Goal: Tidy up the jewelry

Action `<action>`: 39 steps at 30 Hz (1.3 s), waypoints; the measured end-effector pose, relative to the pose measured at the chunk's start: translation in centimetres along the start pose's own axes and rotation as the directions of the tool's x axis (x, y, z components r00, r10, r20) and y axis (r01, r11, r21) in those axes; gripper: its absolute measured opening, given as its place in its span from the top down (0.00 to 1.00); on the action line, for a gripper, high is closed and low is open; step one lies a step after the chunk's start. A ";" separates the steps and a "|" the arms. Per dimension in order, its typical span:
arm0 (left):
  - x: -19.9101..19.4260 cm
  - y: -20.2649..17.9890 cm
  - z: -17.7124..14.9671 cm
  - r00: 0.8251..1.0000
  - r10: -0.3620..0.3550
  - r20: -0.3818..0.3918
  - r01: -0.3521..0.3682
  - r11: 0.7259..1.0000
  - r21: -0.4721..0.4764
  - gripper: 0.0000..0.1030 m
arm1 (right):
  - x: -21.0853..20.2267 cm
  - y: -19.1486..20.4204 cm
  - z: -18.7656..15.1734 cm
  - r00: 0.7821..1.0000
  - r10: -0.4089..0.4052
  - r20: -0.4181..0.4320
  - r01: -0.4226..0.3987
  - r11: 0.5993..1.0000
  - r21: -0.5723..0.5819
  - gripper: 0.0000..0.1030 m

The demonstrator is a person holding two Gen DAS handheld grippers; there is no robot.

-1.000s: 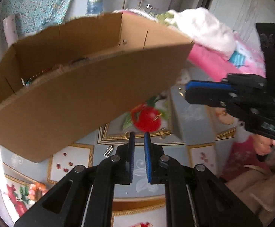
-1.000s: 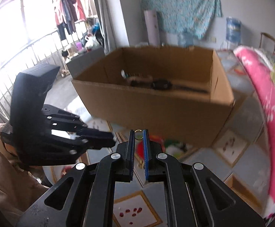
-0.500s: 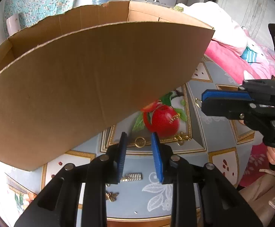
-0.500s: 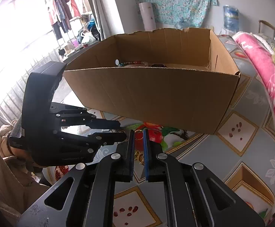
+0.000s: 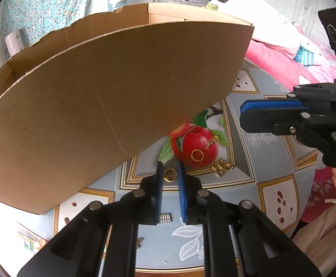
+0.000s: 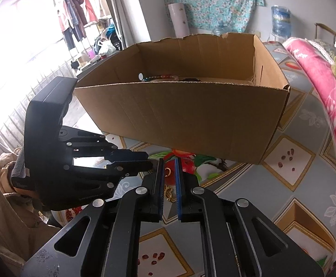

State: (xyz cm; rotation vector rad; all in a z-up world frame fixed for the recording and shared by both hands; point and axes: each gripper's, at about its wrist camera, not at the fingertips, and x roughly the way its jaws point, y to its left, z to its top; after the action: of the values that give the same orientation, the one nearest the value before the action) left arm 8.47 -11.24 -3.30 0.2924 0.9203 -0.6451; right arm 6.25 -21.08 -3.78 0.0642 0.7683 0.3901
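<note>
Two claws over a patterned bench [image 5: 244, 198]. Left claw [image 5: 169, 173], just narrowed, pads nearly together around a gold ring [image 5: 169, 175]; grip uncertain. Right claw [image 6: 168, 161] nearly closed, a ring [image 6: 167, 172] between its pads. Second ring [image 5: 197, 155], one chain [image 5: 211, 142], one clasp [image 5: 222, 169] ahead. One box [image 5: 94, 106] blocks beyond.

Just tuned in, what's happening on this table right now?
A person is sorting jewelry with two handheld grippers. The left gripper points down at a gold ring on the tablecloth. Its jaws have just been closing with the ring between the tips, though a firm grip isn't clear. The right gripper hangs shut and empty nearby. Another ring and a gold chain lie loose. A beaded bracelet is in the cardboard box.
</note>
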 end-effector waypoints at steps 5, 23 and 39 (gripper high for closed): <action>0.0 -0.2 -0.2 1.000 -0.003 0.006 0.003 1.000 -0.007 0.89 | 0.1 0.3 -0.1 1.000 -0.009 -0.008 0.009 1.000 -0.014 0.84; -0.6 1.0 -0.8 1.000 -0.001 0.013 0.002 0.997 -0.072 0.90 | 4.3 2.3 -0.1 0.996 -0.026 -0.086 0.012 0.986 -0.167 0.78; -0.7 1.6 -1.2 1.000 -0.018 0.024 0.020 0.997 -0.080 0.93 | 5.9 2.3 0.0 0.989 -0.092 -0.115 0.067 0.977 -0.202 0.92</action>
State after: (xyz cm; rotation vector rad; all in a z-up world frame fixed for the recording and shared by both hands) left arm 8.34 -9.11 -3.49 0.2048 0.9254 -0.6260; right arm 9.31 -16.81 -7.23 -0.1789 0.8479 0.3950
